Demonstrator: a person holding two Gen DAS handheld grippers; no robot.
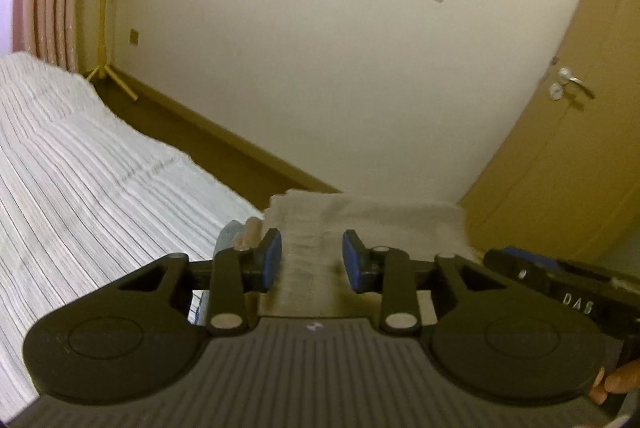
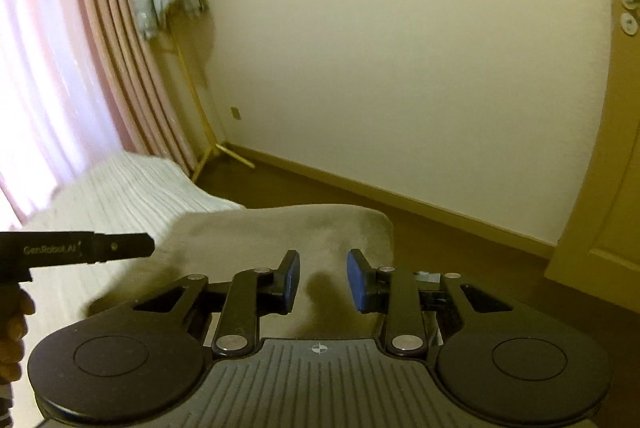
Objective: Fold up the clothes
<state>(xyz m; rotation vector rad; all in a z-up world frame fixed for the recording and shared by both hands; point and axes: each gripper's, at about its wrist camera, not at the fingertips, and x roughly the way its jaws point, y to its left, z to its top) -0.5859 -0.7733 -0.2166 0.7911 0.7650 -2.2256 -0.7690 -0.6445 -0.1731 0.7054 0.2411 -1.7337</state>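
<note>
Here, beige garment (image 2: 256, 240) long axis stretching ahead on bed (image 1: 80, 187), left hand-held gripper (image 1: 312, 260) wide, right hand-held gripper (image 2: 323, 280) wide

Beige cloth (image 1: 372, 224) blurred, its near part hidden behind left gripper (image 1: 311, 260).

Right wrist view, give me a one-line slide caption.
Open right hand-held gripper poised over a beige folded garment at the edge of the striped bed.
</note>
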